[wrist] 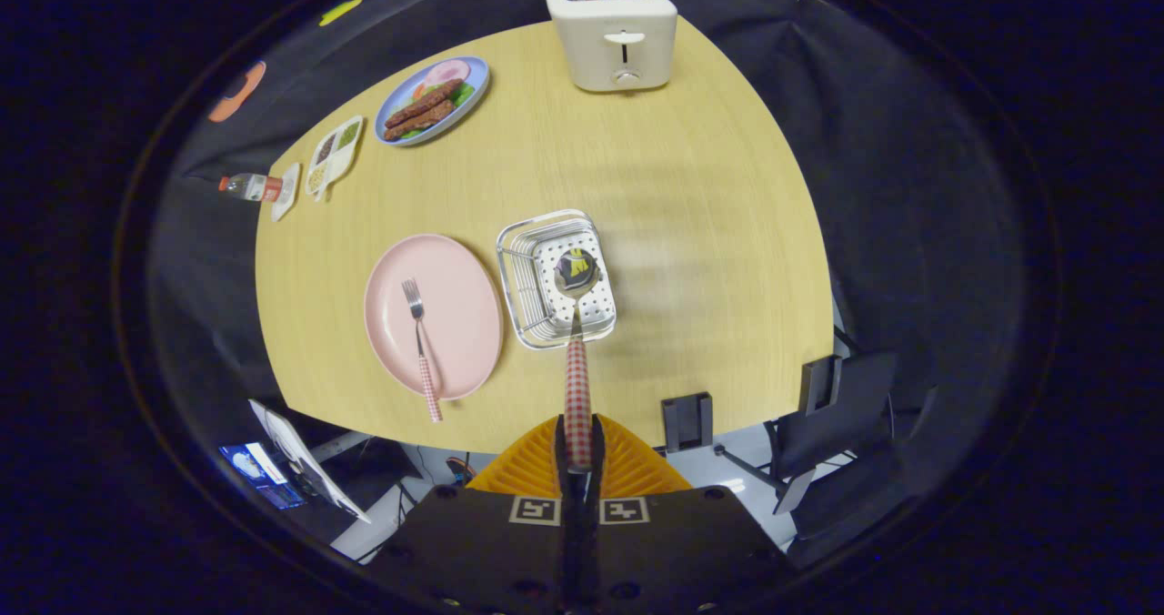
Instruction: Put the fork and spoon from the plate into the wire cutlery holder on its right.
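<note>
Now the gripper (578,456) has its two fingers pressed together on the checked handle of the spoon (576,324), which points straight ahead of them. The spoon's shiny bowl is over the wire cutlery holder (556,278), just beyond the fingertips; I cannot tell if it touches the holder's bottom. The fork (421,347) lies on the pink plate (433,315), ahead and to the left of the fingers, just beside the holder; its handle, with the same checked pattern, passes over the near rim of the plate.

Farther ahead on the wooden table (691,224) stands a cream toaster (611,33) with two slices of bread in it. Far to the left are a blue plate with sausages (433,99), a small divided dish (333,154) and a bottle (250,186) lying on its side. The holder is of thin metal wire, rectangular, with a white perforated bottom. The pink plate is oval and smooth.
</note>
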Motion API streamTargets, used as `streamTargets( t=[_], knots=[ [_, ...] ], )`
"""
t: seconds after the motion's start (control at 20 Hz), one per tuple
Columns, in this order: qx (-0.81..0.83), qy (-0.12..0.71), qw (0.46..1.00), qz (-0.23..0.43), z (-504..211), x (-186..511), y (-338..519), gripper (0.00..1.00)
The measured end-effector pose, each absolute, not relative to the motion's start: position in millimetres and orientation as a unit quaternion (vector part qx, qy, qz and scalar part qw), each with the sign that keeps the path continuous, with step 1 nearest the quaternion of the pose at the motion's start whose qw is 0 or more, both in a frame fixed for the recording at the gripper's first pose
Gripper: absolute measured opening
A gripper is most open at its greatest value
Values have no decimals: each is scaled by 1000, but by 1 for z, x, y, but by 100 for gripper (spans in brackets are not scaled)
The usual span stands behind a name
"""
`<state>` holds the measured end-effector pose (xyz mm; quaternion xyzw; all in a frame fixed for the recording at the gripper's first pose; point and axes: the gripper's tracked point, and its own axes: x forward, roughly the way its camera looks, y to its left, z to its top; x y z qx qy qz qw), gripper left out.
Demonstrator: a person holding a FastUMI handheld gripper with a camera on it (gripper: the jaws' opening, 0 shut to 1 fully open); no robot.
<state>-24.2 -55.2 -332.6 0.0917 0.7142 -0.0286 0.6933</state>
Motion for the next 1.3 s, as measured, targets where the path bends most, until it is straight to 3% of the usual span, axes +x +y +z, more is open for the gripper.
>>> streamTargets(
  t=[0.25,0.45,0.55,0.7,0.8,1.1,1.3],
  knots=[
    [97,719,687,-42,-350,-12,-60,3],
    [94,707,700,-45,-344,-4,-61,18],
    [93,695,712,-48,-337,0,-62,30],
    [90,672,733,-46,-321,3,-57,74],
    [76,649,756,-36,-305,4,-46,83],
    [28,610,791,28,-288,-11,33,94],
    [30,646,760,64,-338,-50,97,97]
  ],
)
